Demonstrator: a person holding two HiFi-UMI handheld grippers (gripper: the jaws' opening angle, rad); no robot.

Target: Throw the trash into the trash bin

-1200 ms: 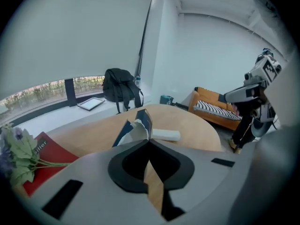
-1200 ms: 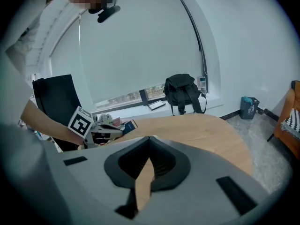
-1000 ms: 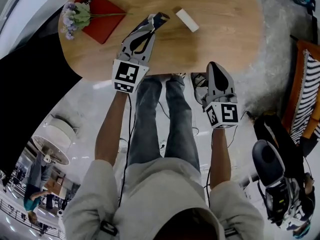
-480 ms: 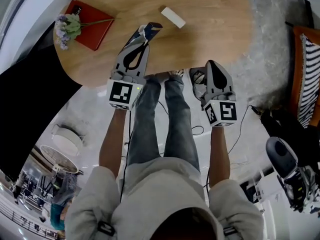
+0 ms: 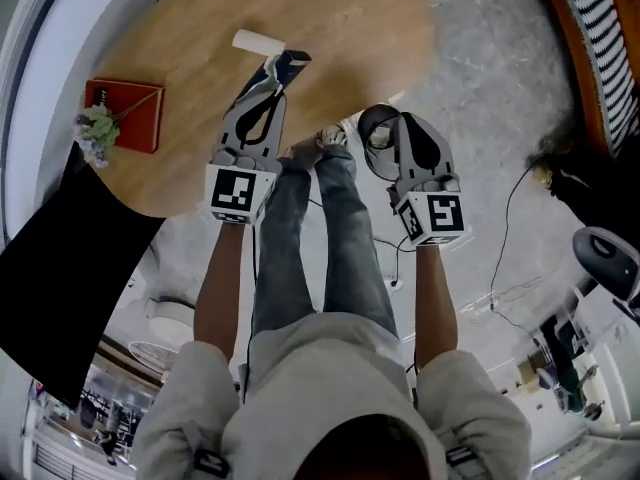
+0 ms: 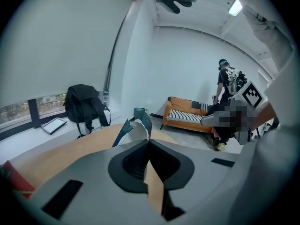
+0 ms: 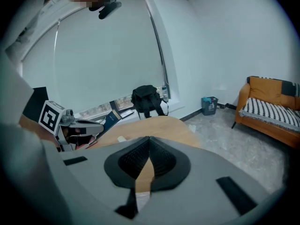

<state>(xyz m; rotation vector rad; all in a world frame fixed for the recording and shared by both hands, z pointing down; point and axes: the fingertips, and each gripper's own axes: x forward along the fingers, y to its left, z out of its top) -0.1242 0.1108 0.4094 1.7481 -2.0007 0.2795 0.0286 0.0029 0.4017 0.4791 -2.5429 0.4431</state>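
One wooden table [image 5: 340,18] fills the head view from 10 to 1 o'clock. An orange sofa [image 7: 272,108] with a striped cushion sits at 3 o'clock in the right gripper view, on the grey floor and well apart from the table. A black backpack [image 6: 84,108] stands by the window at 9 o'clock in the left gripper view.

The left gripper [image 5: 272,76] reaches over the table's near edge at 12 o'clock in the head view. Its fingers are clamped on a crumpled dark teal and white wrapper [image 6: 136,124], which sticks up past their tips. The right gripper [image 5: 398,120] hangs at 1 o'clock in the head view, off the table and over the floor beside the person's shoes. Its fingers are pressed together with nothing between them.

A small blue-grey bin [image 7: 209,105] stands against the wall at 3 o'clock in the right gripper view, between the table and the sofa, far from the wrapper.

A red book [image 5: 125,115] lies on the table at 10 o'clock in the head view, with a flower sprig [image 5: 97,130] across its left edge. A white roll [image 5: 258,41] lies on the table just beyond the wrapper.
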